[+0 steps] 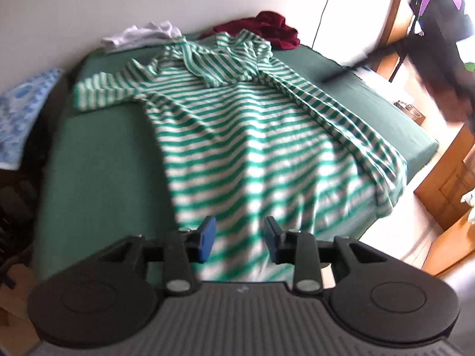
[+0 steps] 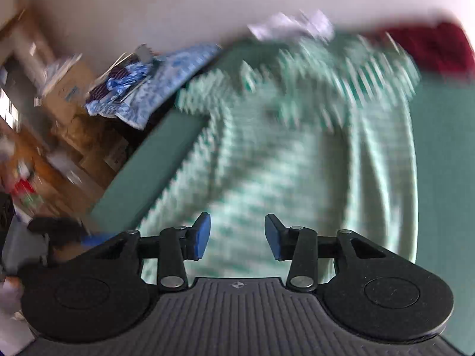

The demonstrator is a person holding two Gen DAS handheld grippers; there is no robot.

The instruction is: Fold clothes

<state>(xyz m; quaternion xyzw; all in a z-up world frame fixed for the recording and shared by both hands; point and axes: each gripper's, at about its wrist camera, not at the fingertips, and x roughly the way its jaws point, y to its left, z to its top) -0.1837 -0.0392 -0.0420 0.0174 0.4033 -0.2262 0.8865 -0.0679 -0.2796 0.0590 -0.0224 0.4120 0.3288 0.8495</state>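
the striped shirt (image 1: pixel 252 136) lies flat on the green bed (image 1: pixel 98 163) — soft, light, floppy. both the left gripper (image 1: pixel 240 238) and right gripper (image 2: pixel 237 235) gape empty; pinch the hem at 6 o'clock.

Both wrist views over striped garment (image 1: pixel 252 136)

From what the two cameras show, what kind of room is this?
Probably a bedroom in a home. A green-covered bed stands against a white wall, with a striped garment spread on it, and cardboard boxes are stacked beside it.
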